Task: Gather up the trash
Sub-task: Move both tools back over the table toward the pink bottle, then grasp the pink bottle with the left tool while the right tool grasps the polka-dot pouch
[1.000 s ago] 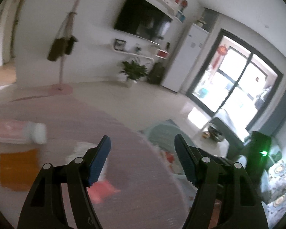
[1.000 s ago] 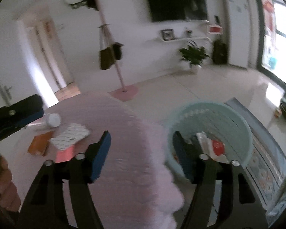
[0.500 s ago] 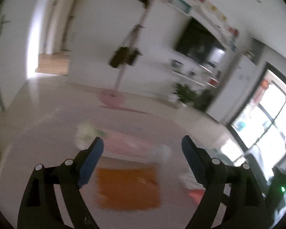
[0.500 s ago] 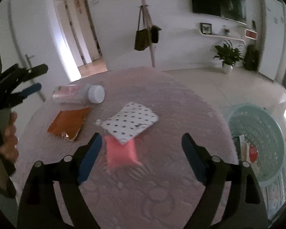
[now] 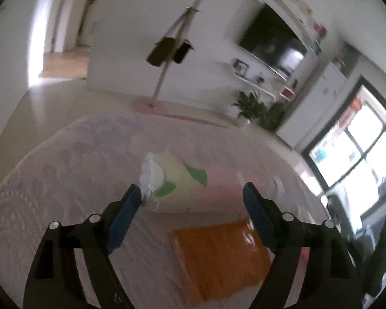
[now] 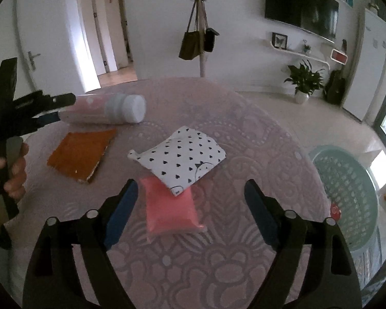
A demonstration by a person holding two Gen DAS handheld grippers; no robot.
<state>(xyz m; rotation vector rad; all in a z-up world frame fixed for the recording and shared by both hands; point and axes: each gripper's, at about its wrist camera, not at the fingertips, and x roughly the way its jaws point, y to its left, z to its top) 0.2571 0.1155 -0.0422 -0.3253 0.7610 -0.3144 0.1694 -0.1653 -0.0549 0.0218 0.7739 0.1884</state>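
The right gripper (image 6: 187, 198) is closing, jaws wide and empty, above the flat pink plastic pouch (image 6: 171, 209) lying half under the heart-dotted white packet (image 6: 180, 154). It looks light, limp, slippery; pinching its free near edge seems best. The left gripper (image 5: 191, 200) is closing too, holding nothing.

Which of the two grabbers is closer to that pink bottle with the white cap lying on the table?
Left. The left gripper points at the pink bottle's base. The right gripper, jaws closing, hangs over the pink packet, well short of it.
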